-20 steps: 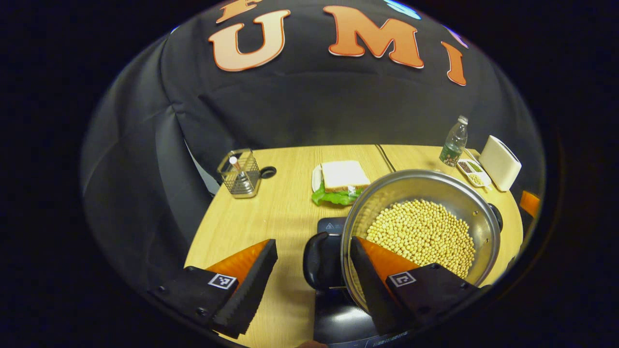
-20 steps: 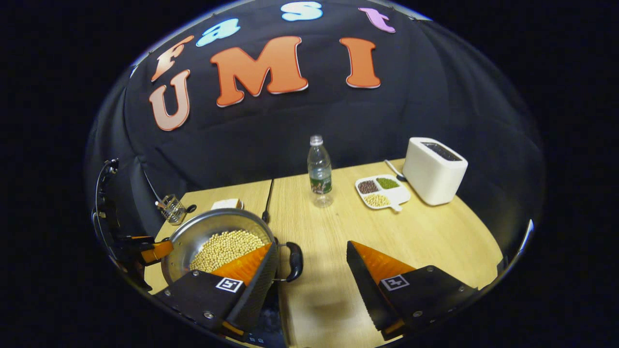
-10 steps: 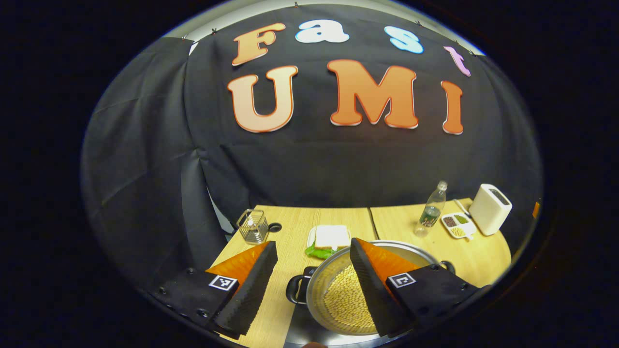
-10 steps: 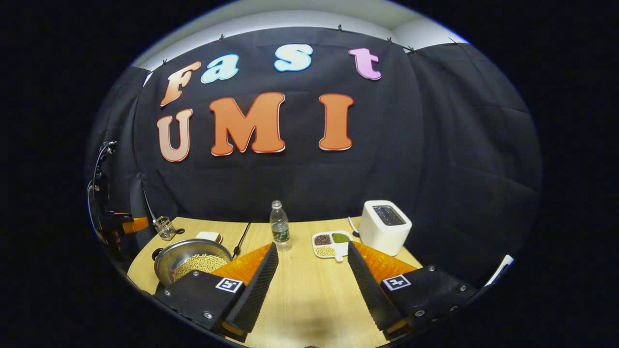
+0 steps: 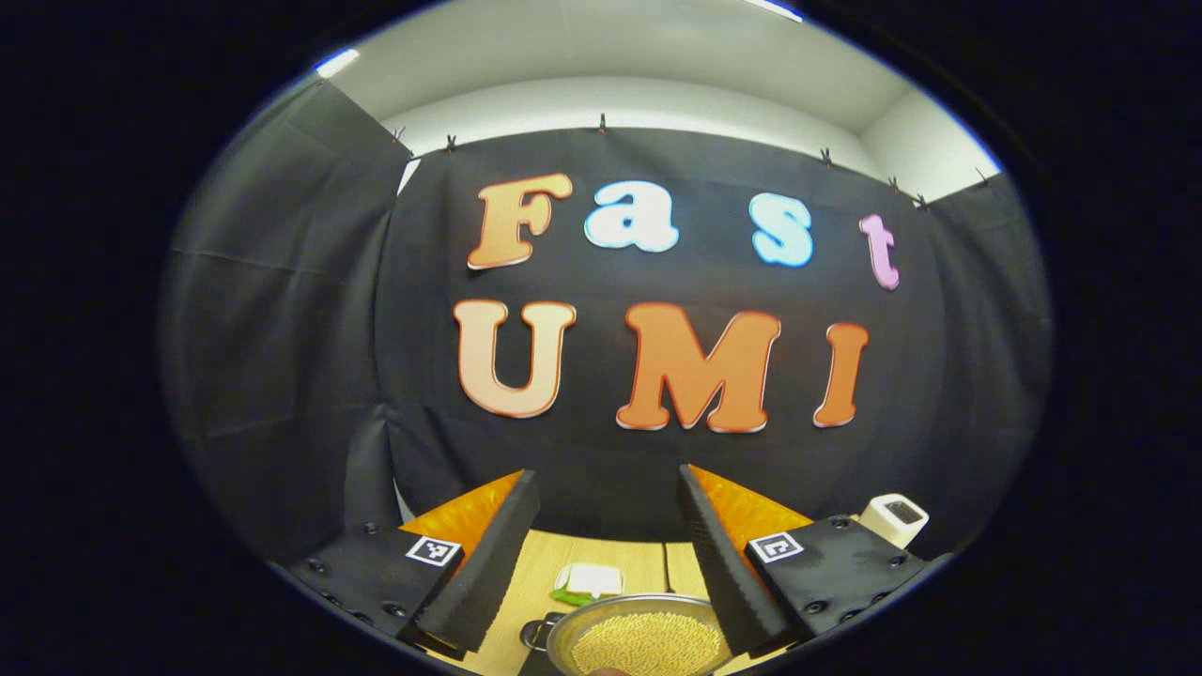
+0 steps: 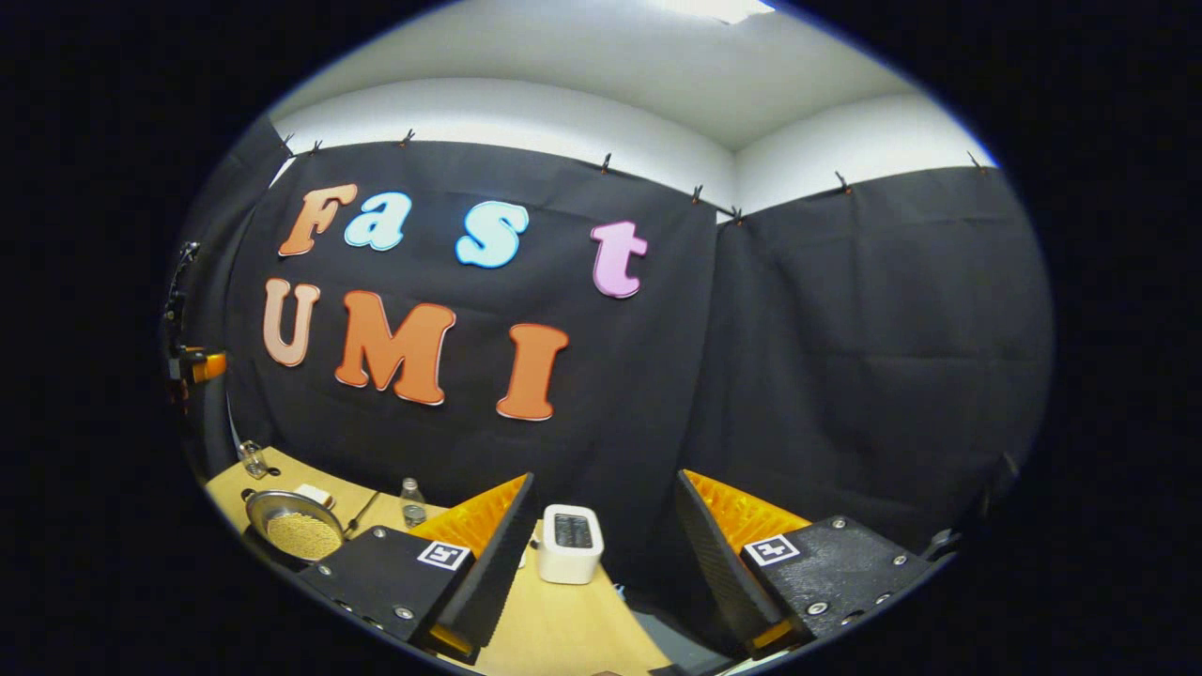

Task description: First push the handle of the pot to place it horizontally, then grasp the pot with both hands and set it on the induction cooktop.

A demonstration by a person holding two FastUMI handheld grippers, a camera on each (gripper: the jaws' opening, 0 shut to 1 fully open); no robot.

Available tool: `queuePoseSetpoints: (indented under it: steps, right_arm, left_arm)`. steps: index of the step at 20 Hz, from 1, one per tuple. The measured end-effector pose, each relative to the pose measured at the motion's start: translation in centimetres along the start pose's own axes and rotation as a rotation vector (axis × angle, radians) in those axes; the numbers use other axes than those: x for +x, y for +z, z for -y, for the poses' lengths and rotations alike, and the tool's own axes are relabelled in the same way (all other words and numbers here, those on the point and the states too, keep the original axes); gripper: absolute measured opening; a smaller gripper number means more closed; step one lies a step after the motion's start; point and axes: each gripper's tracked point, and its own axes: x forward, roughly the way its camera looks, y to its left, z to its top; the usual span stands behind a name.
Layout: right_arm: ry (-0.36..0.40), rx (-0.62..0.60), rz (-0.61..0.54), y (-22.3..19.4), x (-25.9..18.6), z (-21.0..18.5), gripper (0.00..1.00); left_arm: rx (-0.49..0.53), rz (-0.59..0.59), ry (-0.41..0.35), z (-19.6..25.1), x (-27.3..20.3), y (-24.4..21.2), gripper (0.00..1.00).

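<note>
The steel pot (image 5: 639, 643) full of pale beans sits low in the left gripper view, with one black side handle (image 5: 535, 634) showing at its left. My left gripper (image 5: 606, 471) is open and empty, raised well above and behind the pot and pointing at the wall. In the right gripper view the pot (image 6: 293, 530) is small and far off at the lower left, resting on a dark cooktop (image 6: 266, 552) that is mostly hidden. My right gripper (image 6: 605, 474) is open, holds nothing and is far from the pot.
On the wooden table (image 6: 563, 629) stand a white toaster (image 6: 568, 543), a water bottle (image 6: 410, 502), a wire utensil holder (image 6: 252, 458) and a sandwich on lettuce (image 5: 587, 582). The toaster (image 5: 892, 519) is at the far right in the left gripper view.
Both grippers, open throughout, have drawn up and back from the pot and tilted towards the wall. The pot has stayed in place and now looks small and low.
</note>
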Motion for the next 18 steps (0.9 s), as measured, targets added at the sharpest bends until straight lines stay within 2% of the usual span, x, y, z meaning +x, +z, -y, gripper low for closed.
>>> queuePoseSetpoints:
  steps: [1,2,3,5,6,7,8,10,11,12,13,18]
  right_arm:
    - [-0.013,-0.01,0.023,1.5,-0.5,1.1,0.96]
    - [-0.015,-0.01,0.044,2.9,-1.1,1.8,0.96]
    - [-0.009,-0.001,0.063,4.0,-1.7,2.0,0.91]
    - [0.014,0.028,0.088,5.8,-2.2,1.8,0.91]
    - [0.022,0.038,0.095,6.2,-2.4,2.0,0.95]
    - [0.023,0.04,0.104,6.7,-2.4,2.3,0.91]
    - [0.03,0.032,0.124,7.3,-2.4,2.2,0.92]
    - [0.056,0.016,0.156,8.6,-2.5,1.7,0.93]
    - [0.069,0.02,0.164,9.0,-2.5,1.3,0.91]
    - [0.076,0.023,0.165,9.3,-2.4,1.0,0.95]
    - [0.077,0.025,0.167,9.5,-2.2,1.0,0.93]
    - [0.143,0.052,0.201,10.8,-1.6,0.2,0.95]
  left_arm:
    - [-0.018,0.023,-0.015,0.4,-0.4,1.6,0.95]
    - [-0.034,0.04,-0.035,1.0,-0.7,3.0,0.94]
    - [-0.053,0.055,-0.05,1.7,-1.4,4.1,0.95]
    - [-0.085,0.093,-0.081,2.9,-2.1,6.9,0.97]
    - [-0.105,0.116,-0.101,3.7,-2.4,8.5,0.97]
    - [-0.126,0.136,-0.122,4.6,-2.4,9.9,0.96]
    - [-0.141,0.155,-0.134,5.2,-3.1,11.3,0.95]
    - [-0.137,0.181,-0.144,6.1,-4.4,13.2,0.95]
    - [-0.128,0.195,-0.146,6.5,-5.0,13.8,0.96]
    - [-0.121,0.213,-0.155,7.1,-5.5,14.6,0.96]
    - [-0.121,0.23,-0.156,7.5,-6.0,15.2,0.94]
    - [-0.129,0.272,-0.131,7.8,-9.1,17.6,0.95]
